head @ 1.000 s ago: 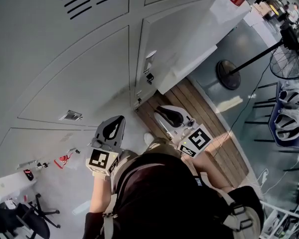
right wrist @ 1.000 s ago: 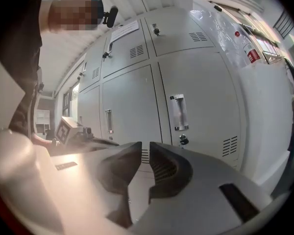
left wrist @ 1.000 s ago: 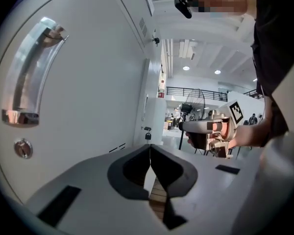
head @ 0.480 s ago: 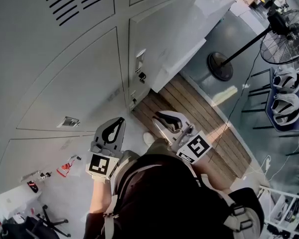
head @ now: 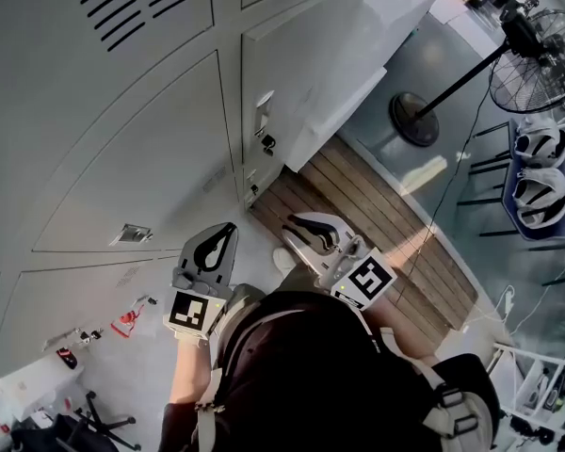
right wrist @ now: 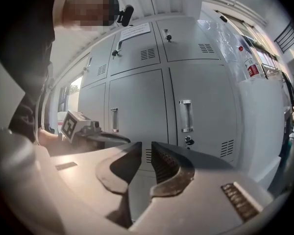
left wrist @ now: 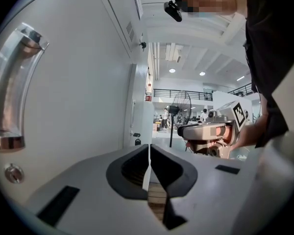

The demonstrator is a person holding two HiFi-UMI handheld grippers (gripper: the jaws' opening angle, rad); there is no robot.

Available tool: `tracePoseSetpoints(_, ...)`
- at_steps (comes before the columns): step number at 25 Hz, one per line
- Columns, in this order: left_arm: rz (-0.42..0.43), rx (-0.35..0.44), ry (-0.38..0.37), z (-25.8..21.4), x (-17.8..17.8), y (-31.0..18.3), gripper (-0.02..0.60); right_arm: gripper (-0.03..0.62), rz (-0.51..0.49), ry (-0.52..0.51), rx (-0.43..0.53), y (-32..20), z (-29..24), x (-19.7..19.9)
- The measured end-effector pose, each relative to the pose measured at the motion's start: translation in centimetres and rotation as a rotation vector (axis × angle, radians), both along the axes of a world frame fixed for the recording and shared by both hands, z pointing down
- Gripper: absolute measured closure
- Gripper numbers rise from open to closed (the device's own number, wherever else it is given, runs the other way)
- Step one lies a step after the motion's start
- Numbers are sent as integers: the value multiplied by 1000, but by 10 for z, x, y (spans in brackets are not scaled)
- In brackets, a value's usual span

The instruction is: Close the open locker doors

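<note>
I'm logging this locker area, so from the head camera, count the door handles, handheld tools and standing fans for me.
Door handles: 2
Tools: 2
Standing fans: 1
Total: 5

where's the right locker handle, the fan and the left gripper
right locker handle [right wrist: 185,115]: right gripper view, middle of the bar
fan [head: 416,119]: head view, its round base
left gripper [left wrist: 149,148]: left gripper view, where the jaw tips meet

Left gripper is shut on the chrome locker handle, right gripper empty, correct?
No. The left gripper is shut on nothing; the chrome locker handle stands apart, off to its left on the door, per the left gripper view. The right gripper is empty.
</note>
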State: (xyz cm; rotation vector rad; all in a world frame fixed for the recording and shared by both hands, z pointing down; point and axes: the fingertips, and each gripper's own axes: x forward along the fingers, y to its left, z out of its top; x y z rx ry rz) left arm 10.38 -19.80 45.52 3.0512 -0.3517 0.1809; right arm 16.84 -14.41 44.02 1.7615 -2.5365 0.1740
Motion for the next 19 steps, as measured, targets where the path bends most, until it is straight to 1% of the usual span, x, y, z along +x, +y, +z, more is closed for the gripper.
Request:
tracePoseSetpoints(3, -16, -2, -31, 3, -2, -3, 574, 533, -4, -5, -2, -1, 1, 0)
tracePoseSetpoints(8, -14, -14, -8, 0, 0, -3, 574, 533, -14, -3, -7, -4, 1, 2)
tracePoseSetpoints(19, -24, -18, -14, 2, 12, -5, 574, 533, -33, -2, -12, -9, 4, 10)
